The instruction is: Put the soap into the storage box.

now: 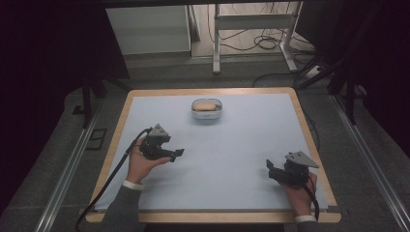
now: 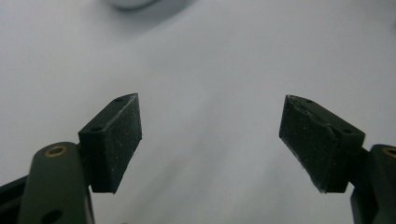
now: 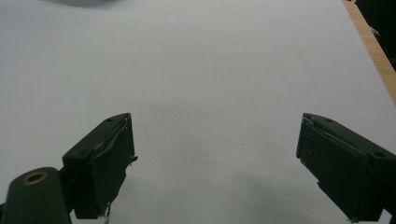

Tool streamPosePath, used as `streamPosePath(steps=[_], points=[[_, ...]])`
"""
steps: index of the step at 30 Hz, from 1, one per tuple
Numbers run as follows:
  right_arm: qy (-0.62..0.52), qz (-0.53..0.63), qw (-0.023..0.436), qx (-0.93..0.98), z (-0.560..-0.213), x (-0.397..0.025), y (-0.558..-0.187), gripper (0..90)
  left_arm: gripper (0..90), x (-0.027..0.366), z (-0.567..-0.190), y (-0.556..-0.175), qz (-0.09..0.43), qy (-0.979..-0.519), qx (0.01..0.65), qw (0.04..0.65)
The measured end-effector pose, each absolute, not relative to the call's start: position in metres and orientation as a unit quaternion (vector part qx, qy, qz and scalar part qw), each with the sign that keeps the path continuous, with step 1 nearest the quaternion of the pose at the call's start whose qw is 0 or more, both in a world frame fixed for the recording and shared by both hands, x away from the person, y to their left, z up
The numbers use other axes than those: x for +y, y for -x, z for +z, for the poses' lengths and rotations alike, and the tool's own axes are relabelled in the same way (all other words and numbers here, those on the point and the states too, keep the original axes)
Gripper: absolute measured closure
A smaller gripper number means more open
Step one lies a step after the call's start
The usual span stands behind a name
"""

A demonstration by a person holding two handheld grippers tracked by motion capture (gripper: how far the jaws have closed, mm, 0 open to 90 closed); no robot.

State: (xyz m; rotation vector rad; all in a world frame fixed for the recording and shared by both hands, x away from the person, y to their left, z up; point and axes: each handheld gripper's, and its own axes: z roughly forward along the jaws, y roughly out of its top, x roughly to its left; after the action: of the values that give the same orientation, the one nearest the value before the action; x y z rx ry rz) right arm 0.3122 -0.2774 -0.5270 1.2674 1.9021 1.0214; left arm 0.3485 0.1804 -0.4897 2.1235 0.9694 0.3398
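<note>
Tabletop (image 1: 241, 145): wooden board with a pale blue-white sheet over nearly all of its surface, a strip of bare wood left showing along each edge. Left hand (image 1: 140, 162) enters from the near edge in a grey sleeve with a white cuff and sits over the left half of the tabletop, roughly midway between near and far edges. It holds the left tongs (image 1: 178, 154), whose jaws point toward the tabletop's right edge; a black cable trails from them back to the near-left corner. In the left gripper view the left tongs (image 2: 210, 135) stand wide apart with bare sheet between the two black pads, nothing clamped. Right hand (image 1: 300, 191) rests near the near-right corner and holds the right tongs (image 1: 271, 170), jaws pointing toward the left edge, grey three-cornered plate on top. In the right gripper view the right tongs (image 3: 215, 163) are likewise spread wide over bare sheet, gripping nothing. Small white container (image 1: 207, 109): rounded rectangle, stands near the middle of the far edge, well apart from both tongs and closer to the left pair. Inside it lies an orange-tan rounded item (image 1: 206, 105); what it is cannot be told from this view.
</note>
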Motion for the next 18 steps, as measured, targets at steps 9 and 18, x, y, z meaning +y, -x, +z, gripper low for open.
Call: streamPosePath(steps=[9, 18], points=[[-0.481, 0.388, 0.313, 0.722, -0.527, -0.278, -0.312, 11.4, 21.8, 0.195, -0.508, -0.335, 0.133, -0.826, 0.407, 0.366], [-0.482, 0.392, 0.305, 0.721, -0.527, -0.279, -0.313, 11.4, 21.5, 0.198, -0.511, -0.331, 0.132, -0.826, 0.407, 0.366]])
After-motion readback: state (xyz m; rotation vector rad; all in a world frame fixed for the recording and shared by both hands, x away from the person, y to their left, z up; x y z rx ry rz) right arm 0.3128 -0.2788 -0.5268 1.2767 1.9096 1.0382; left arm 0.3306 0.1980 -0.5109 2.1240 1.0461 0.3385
